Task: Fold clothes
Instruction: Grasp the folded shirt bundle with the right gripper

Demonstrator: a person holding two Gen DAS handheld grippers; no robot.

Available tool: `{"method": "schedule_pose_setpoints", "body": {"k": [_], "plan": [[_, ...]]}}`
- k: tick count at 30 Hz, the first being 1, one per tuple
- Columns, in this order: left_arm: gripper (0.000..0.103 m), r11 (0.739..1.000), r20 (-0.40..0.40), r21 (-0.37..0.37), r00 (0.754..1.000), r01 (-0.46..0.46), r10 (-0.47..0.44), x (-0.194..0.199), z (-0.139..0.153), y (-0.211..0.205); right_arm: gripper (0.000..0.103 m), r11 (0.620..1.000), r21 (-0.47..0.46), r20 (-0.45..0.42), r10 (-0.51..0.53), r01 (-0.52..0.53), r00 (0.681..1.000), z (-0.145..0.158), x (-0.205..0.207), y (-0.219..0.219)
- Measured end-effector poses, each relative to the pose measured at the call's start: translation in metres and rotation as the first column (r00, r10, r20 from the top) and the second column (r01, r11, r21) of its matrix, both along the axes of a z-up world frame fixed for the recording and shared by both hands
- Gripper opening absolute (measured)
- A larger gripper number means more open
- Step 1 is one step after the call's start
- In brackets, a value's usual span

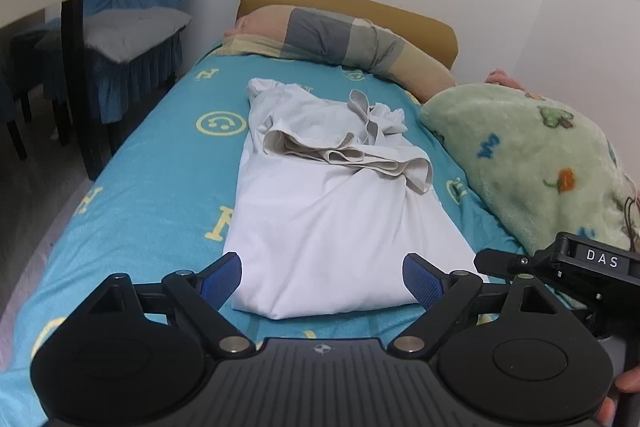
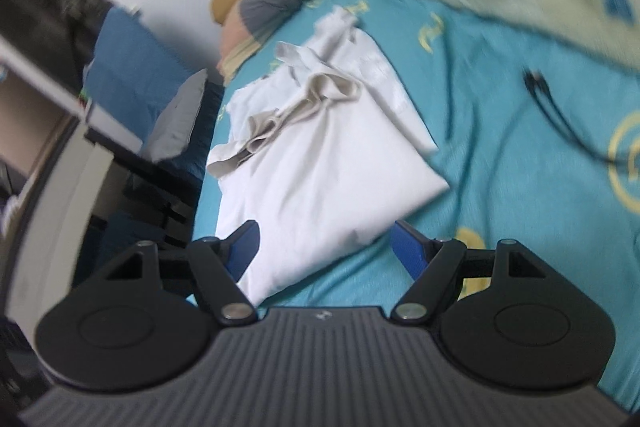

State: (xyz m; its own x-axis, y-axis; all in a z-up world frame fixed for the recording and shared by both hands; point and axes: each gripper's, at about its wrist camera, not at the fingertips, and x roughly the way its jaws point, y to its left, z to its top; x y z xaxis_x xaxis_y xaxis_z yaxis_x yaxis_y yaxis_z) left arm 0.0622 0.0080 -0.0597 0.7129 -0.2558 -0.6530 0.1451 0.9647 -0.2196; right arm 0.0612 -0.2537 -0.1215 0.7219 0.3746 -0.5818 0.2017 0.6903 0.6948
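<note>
- White garment (image 1: 320, 227) flat on teal bedsheet (image 1: 152, 195), roughly mid-bed, partly folded into a long panel; near hem closest to both tongs.
- Beige sleeve or cuff fabric (image 1: 344, 155) bunched across the garment's upper half, crumpled, not flattened.
- Left gripper (image 1: 322, 281) low over the near hem, jaws spread wide, blue pads (image 1: 222, 279) on either side of the cloth's width; nothing clamped, no clear press on the fabric.
- Right gripper (image 2: 326, 247) seen at an angle to the same hem, jaws wide; left pad over the garment's edge, right pad over bare sheet. Nothing held. View blurred.
- Right tool's black body also visible at the lower right of the left wrist view, lettering on it, close beside the left tool.
- Green fleece blanket (image 1: 532, 163) heaped along the right side of the bed, near the garment's right edge, crowding that side.
- Black cable (image 2: 560, 115) lying on the sheet between blanket and garment, apart from the cloth.
- Striped pillow (image 1: 340, 39) at the head of the bed, against a mustard headboard (image 1: 420, 15), just beyond the garment's far end.
- Chair with blue cover and grey cushion (image 1: 132, 31) left of the bed, off the work area.
- Fingers of a person's hand at the lower right corner of the left wrist view.
</note>
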Motion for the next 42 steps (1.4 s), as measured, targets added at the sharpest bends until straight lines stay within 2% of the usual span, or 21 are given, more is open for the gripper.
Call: {"method": "schedule_pose_setpoints", "body": {"k": [2, 8, 14, 17, 20, 21, 24, 26, 28, 30, 31, 33, 36, 39, 42], "plan": [[0.089, 1.0, -0.008, -0.011, 1.0, -0.006, 0.006, 0.0, -0.001, 0.001, 0.076, 0.998, 0.059, -0.031, -0.027, 0.029, 0.999, -0.009, -0.001, -0.007], [0.089, 0.999, -0.021, -0.031, 1.0, -0.012, 0.012, 0.0, -0.001, 0.001, 0.075, 0.984, 0.14, -0.066, -0.105, 0.114, 0.992, -0.019, -0.004, -0.025], [0.089, 0.997, -0.051, -0.073, 0.999, -0.017, 0.014, 0.002, -0.003, 0.003, 0.075, 0.942, 0.269, -0.157, -0.161, 0.199, 0.974, -0.044, -0.007, -0.039], [0.089, 0.992, -0.071, -0.123, 0.997, -0.004, -0.005, 0.003, -0.005, 0.005, 0.075, 0.924, 0.31, -0.174, -0.176, 0.223, 0.969, -0.051, -0.007, -0.04], [0.089, 0.979, -0.105, -0.203, 0.994, 0.007, -0.029, 0.007, -0.01, 0.006, 0.074, 0.912, 0.334, -0.173, -0.188, 0.237, 0.967, -0.059, 0.0, -0.038], [0.089, 0.972, -0.122, -0.233, 0.992, 0.008, -0.037, 0.009, -0.014, 0.006, 0.07, 0.908, 0.343, -0.169, -0.194, 0.242, 0.966, -0.062, 0.003, -0.038], [0.089, 0.947, -0.173, -0.322, 0.983, 0.004, -0.063, 0.015, -0.024, 0.005, 0.063, 0.913, 0.339, -0.13, -0.192, 0.226, 0.973, -0.063, 0.015, -0.036], [0.089, 0.918, -0.216, -0.397, 0.973, -0.011, -0.082, 0.021, -0.034, 0.004, 0.056, 0.922, 0.326, -0.105, -0.182, 0.207, 0.978, -0.063, 0.023, -0.034], [0.089, 0.883, -0.261, -0.468, 0.96, -0.034, -0.101, 0.029, -0.047, 0.001, 0.039, 0.937, 0.291, -0.098, -0.173, 0.194, 0.98, -0.062, 0.03, -0.032], [0.089, 0.85, -0.298, -0.524, 0.946, -0.05, -0.128, 0.036, -0.058, -0.003, 0.031, 0.952, 0.246, -0.098, -0.164, 0.184, 0.981, -0.061, 0.036, -0.031], [0.09, 0.834, -0.314, -0.549, 0.939, -0.056, -0.143, 0.039, -0.063, -0.005, 0.02, 0.96, 0.217, -0.093, -0.158, 0.175, 0.983, -0.059, 0.039, -0.029], [0.092, 0.8, -0.34, -0.596, 0.925, -0.073, -0.169, 0.046, -0.072, -0.01, 0.011, 0.971, 0.174, -0.061, -0.154, 0.163, 0.986, -0.052, 0.04, -0.027], [0.093, 0.756, -0.373, -0.644, 0.911, -0.116, -0.177, 0.057, -0.085, -0.014, 0.007, 0.967, 0.184, 0.001, -0.18, 0.177, 0.984, -0.037, 0.033, -0.031], [0.093, 0.711, -0.37, -0.689, 0.912, -0.141, -0.178, 0.069, -0.095, -0.016, 0.005, 0.966, 0.189, 0.081, -0.196, 0.178, 0.977, -0.02, 0.029, -0.034], [0.093, 0.696, -0.379, -0.694, 0.915, -0.184, -0.136, 0.077, -0.104, -0.01, 0.005, 0.968, 0.183, 0.117, -0.197, 0.174, 0.973, -0.014, 0.03, -0.034]]}}
